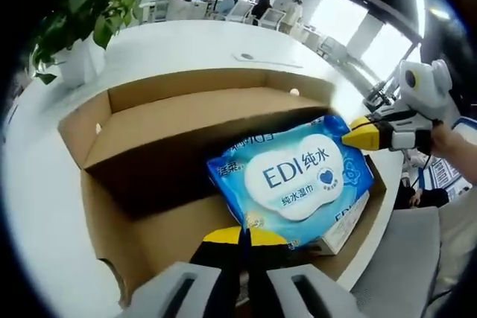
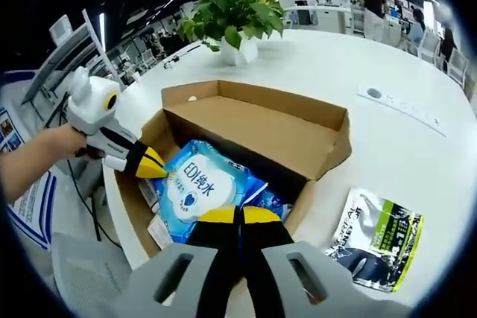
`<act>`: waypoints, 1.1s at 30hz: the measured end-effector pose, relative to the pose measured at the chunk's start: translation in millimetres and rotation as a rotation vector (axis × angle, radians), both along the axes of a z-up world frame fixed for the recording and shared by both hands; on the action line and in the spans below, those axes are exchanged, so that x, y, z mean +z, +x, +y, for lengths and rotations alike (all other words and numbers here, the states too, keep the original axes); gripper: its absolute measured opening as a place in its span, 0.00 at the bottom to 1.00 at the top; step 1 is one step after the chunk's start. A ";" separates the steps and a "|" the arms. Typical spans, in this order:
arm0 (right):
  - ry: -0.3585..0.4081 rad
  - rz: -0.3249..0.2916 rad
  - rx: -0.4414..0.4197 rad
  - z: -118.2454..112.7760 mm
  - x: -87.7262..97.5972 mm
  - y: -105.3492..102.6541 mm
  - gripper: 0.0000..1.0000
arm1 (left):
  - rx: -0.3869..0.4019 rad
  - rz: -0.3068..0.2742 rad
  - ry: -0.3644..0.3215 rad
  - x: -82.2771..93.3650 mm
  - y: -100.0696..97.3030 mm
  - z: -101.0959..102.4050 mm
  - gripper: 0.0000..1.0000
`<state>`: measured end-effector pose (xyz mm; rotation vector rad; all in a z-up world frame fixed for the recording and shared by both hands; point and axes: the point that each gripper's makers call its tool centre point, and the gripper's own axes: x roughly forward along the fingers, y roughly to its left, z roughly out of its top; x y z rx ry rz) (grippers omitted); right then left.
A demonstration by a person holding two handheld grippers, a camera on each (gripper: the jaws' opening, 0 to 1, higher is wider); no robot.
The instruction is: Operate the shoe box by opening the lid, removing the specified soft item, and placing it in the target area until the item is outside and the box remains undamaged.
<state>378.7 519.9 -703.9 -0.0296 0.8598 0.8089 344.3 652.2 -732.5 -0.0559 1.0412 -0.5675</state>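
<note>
Both grippers pinch the blue wet-wipes pack [image 1: 294, 184] by opposite edges: left gripper [image 1: 244, 234], right gripper [image 2: 238, 215]. It sits inside the open brown cardboard box [image 1: 149, 121]. Label reads "EDI".

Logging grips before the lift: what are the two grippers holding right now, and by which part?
Both are shut on the blue wet wipes pack: the left gripper on one edge, the right gripper on the opposite edge, over the open box.

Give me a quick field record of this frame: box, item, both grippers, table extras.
box: cardboard shoe box, lid open, on white table
item: blue wet-wipes pack, still inside box
left gripper: jaws together at one edge of pack
right gripper: jaws together at opposite edge
grip: actual pinch cannot be confirmed
extras: green-black pouch on table beside box; potted plant beyond box
</note>
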 end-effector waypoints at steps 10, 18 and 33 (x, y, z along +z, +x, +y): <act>0.040 -0.001 -0.021 -4.3 9.2 -1.7 0.00 | 0.023 -0.022 -0.025 21.0 -3.4 -0.6 0.00; 0.096 0.013 -0.058 -12.7 18.7 -4.4 0.00 | 0.027 -0.047 -0.045 37.2 -5.8 -5.3 0.00; 0.189 0.049 -0.153 -51.5 41.1 -5.8 0.00 | 0.003 -0.094 -0.106 66.4 -8.4 -43.1 0.00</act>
